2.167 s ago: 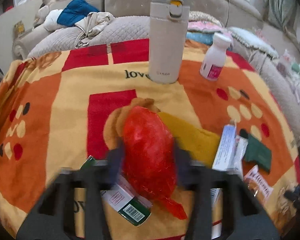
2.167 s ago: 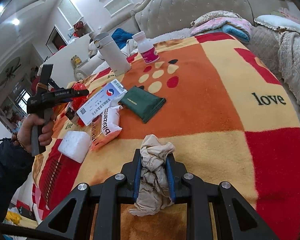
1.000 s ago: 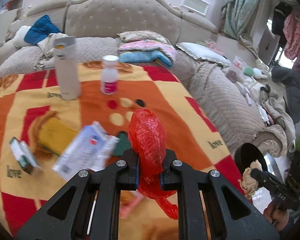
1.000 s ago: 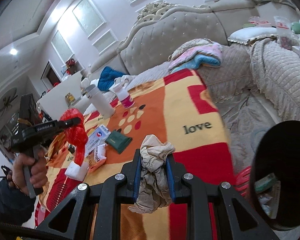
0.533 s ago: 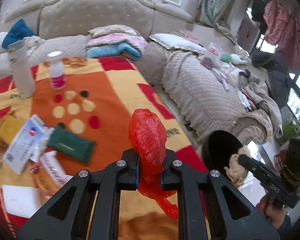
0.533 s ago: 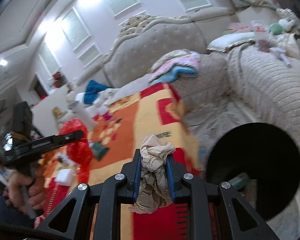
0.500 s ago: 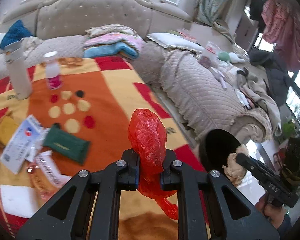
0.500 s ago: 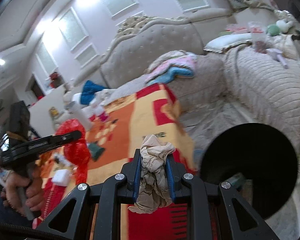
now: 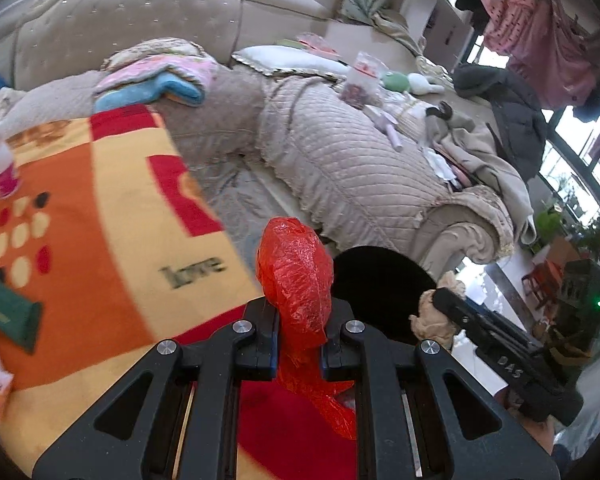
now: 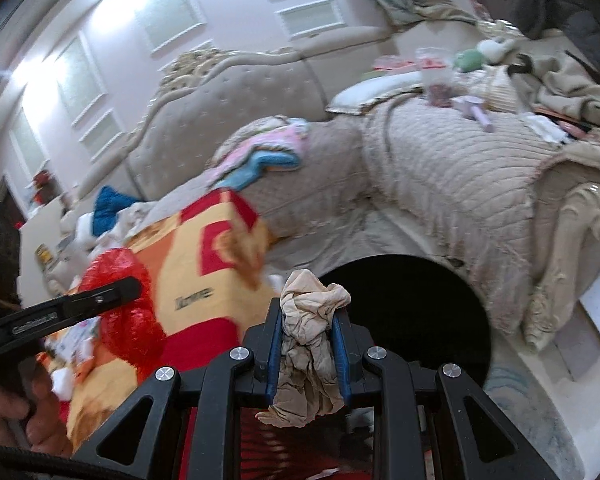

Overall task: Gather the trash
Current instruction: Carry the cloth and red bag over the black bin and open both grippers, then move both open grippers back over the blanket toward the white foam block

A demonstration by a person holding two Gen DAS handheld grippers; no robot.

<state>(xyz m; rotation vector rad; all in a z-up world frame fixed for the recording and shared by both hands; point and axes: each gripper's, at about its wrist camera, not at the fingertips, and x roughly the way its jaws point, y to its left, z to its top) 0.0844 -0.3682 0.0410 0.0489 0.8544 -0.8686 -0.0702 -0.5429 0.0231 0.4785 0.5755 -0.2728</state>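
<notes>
**Q:** What did each hand have, and where was the bin?

**A:** The left claw (image 9: 298, 336) was clamped on a crumpled red plastic bag (image 9: 296, 276), whose loose tail hung down below the fingers. The right claw (image 10: 310, 356) was pinched shut on a wad of beige tissue (image 10: 308, 336). A round black trash bin (image 10: 412, 312) stood on the floor, just beyond the corner of the desk under its orange, yellow and red blanket (image 9: 100, 216), between that desk and the quilted beige sofa (image 9: 352, 160). In the right wrist view the tissue sat at the bin's near rim; in the left wrist view the red bag was just beside the bin's opening, still over the blanket's edge.

**Q:** How should the drop have been done well?

**A:** My judgement: each claw needed to be carried fully over the dark opening before letting go (the bag's trailing tail could catch on the rim). Lowering close to the mouth would have helped, since both pieces looked light and could drift. More litter remained on the blanket, including a green packet (image 9: 10, 316).
</notes>
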